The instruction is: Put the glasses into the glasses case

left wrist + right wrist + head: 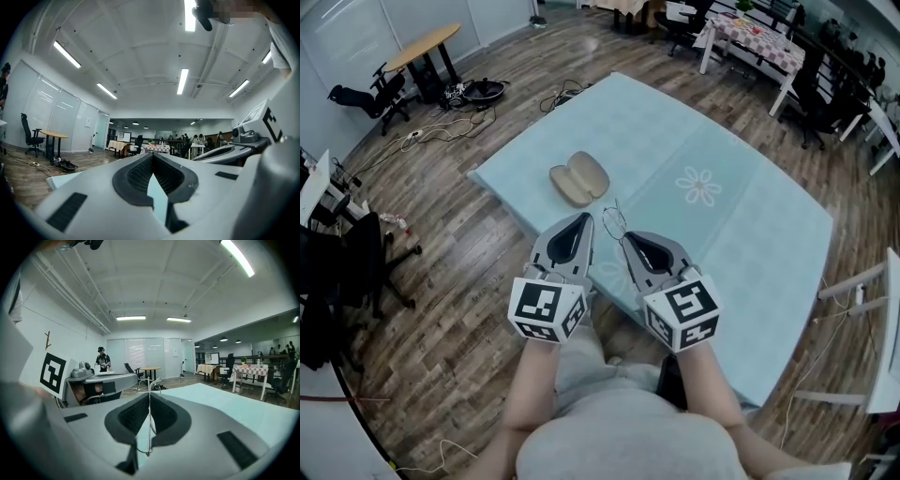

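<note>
Right claw (624, 236) tight on glasses (612, 219); left claw (586, 217) closed.

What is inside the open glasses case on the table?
The glasses case looks empty, and nothing covers its inside. The glasses are in the right gripper.

Right grey tongs (149, 394): closed on thin wire-framed glasses (149, 413), wire standing upright between pads; pale turquoise tabletop (234, 411) beyond.

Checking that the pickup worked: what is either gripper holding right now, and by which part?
The right gripper pinches the thin wire glasses along one temple arm, with the lenses out ahead of its tips. The left gripper is shut on nothing.
</note>
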`<action>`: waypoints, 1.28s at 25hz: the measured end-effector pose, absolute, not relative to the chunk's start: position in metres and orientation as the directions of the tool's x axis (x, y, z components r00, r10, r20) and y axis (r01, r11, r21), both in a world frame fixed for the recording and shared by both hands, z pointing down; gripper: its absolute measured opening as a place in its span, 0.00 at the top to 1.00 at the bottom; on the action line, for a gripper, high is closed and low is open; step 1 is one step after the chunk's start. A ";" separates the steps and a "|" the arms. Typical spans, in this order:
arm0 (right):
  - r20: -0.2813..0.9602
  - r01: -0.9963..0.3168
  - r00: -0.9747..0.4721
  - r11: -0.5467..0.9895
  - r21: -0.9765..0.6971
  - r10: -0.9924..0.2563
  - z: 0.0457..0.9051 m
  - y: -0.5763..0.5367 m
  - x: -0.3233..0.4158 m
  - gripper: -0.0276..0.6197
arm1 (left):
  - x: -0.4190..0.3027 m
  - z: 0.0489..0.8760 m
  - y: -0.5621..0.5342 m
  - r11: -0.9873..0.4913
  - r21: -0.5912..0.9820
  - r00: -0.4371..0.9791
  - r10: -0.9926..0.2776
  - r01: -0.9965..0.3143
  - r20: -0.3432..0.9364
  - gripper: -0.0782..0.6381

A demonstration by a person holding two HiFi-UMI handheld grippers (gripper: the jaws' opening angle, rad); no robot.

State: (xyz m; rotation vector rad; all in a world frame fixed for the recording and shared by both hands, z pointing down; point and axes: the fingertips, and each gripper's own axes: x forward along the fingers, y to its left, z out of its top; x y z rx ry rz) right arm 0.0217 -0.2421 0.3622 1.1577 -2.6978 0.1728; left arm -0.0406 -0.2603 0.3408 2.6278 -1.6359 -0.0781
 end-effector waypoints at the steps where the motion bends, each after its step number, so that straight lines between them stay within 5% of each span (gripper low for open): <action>1: 0.230 -0.727 -0.673 0.685 -0.032 -0.703 0.363 -0.247 0.020 0.94 | -0.043 0.342 -0.265 -0.440 0.065 0.440 -0.898 -0.895 -0.016 0.88; 32: 0.383 -0.769 -0.632 0.608 -0.200 -0.673 0.437 -0.411 -0.058 0.93 | -0.127 0.401 -0.425 -0.451 0.121 0.463 -0.879 -0.884 0.111 0.88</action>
